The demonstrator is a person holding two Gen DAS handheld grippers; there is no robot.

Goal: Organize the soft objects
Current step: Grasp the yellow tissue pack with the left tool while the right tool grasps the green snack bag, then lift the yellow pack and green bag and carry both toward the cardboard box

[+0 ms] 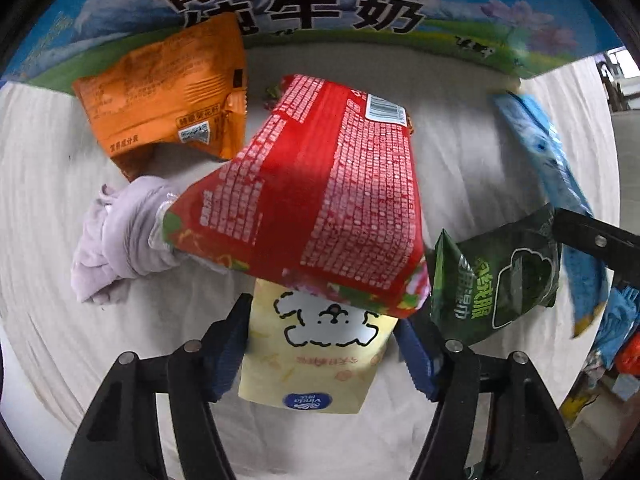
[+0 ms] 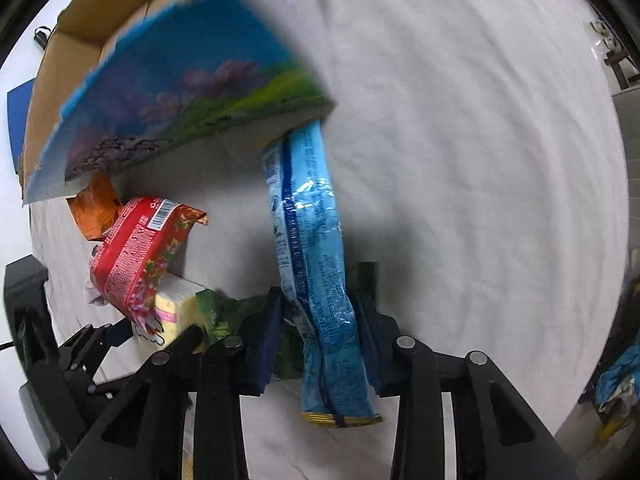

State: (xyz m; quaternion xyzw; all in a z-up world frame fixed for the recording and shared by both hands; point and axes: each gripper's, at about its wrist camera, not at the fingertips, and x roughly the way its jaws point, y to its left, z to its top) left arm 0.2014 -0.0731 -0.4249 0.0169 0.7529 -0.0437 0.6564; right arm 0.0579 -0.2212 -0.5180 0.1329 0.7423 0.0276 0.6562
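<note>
My left gripper (image 1: 322,344) is shut on a yellow tissue pack (image 1: 312,356) with a cartoon dog; a red snack bag (image 1: 316,196) rests on top of it. My right gripper (image 2: 320,316) is shut on a long blue snack bag (image 2: 312,248), whose far end touches the printed cardboard box (image 2: 180,92). The blue bag also shows in the left wrist view (image 1: 548,168). An orange bag (image 1: 168,96) leans against the box (image 1: 320,0). A lilac cloth (image 1: 120,236) lies left of the red bag. A green bag (image 1: 496,276) lies at the right.
A white sheet (image 2: 460,160) covers the surface. The box stands open at the far side, its brown inside (image 2: 100,12) visible. More coloured items (image 1: 616,332) lie past the sheet's right edge.
</note>
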